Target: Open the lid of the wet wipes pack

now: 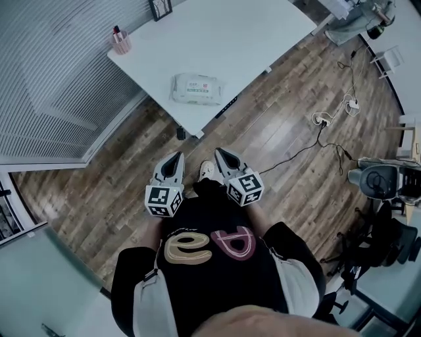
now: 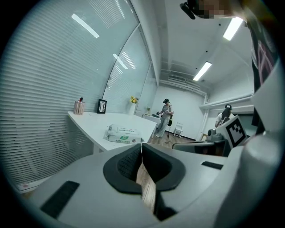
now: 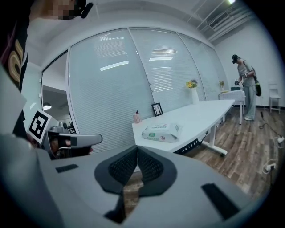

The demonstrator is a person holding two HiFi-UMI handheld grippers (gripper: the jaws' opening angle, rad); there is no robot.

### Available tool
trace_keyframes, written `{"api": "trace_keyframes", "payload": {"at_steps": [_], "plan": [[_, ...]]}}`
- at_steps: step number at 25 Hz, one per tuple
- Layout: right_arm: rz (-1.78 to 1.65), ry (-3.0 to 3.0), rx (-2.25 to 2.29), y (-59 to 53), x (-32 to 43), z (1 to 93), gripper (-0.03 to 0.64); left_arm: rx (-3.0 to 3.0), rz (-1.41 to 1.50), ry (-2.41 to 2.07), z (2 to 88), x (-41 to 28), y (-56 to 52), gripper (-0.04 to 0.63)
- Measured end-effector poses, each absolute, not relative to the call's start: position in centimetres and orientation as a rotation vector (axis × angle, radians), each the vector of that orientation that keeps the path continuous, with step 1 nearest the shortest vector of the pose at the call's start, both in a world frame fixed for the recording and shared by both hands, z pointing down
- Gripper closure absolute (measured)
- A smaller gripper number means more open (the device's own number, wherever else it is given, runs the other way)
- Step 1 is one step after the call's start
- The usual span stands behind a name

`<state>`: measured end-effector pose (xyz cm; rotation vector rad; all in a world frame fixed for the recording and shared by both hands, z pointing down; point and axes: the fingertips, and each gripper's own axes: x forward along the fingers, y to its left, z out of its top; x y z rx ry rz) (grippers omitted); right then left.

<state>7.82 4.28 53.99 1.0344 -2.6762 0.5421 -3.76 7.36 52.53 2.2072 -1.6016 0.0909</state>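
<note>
The wet wipes pack [image 1: 195, 89] is a white soft pack with green print, lying flat near the front edge of the white table [image 1: 243, 29]; it also shows in the left gripper view [image 2: 123, 133] and the right gripper view [image 3: 161, 132]. Its lid looks closed. My left gripper [image 1: 175, 158] and right gripper [image 1: 219, 153] hang side by side over the wooden floor, well short of the table, both pointing toward it. Each is shut with nothing between its tips, as seen in the left gripper view [image 2: 141, 144] and the right gripper view [image 3: 137, 147].
A pink cup [image 1: 121, 41] and a small picture frame [image 1: 160, 8] stand at the table's far side. Blinds line the glass wall [image 1: 59, 79] on the left. Cables and a power strip [image 1: 320, 119] lie on the floor to the right. A person [image 2: 165, 117] stands at a far table.
</note>
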Motion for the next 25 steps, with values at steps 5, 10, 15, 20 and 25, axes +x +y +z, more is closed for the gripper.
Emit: {"api": "trace_keyframes", "payload": {"at_steps": [5,10,15,20,25], "plan": [[0.531,-2.709,0.969,0.2,8.5,53.7,0.604,2.179,0.081,-1.648,52.4,-2.8,3.2,0.577],[0.538,-2.755,0.904,-2.7,9.1,53.1,0.604,2.141,0.092,-1.676,52.4,-1.3,0.8,0.577],[0.531,-2.773,0.848,-4.7,9.3,53.3,0.604,2.133,0.099,-1.687,52.7,0.1,-0.9,0.577],[0.529,-2.775,0.831,-5.5,9.9,53.6,0.604,2.112,0.103,-1.698,53.1,0.7,-1.8,0.577],[0.533,-2.769,0.84,-6.2,10.2,53.7,0.604,2.111,0.105,-1.703,53.0,0.8,-2.5,0.577]]}}
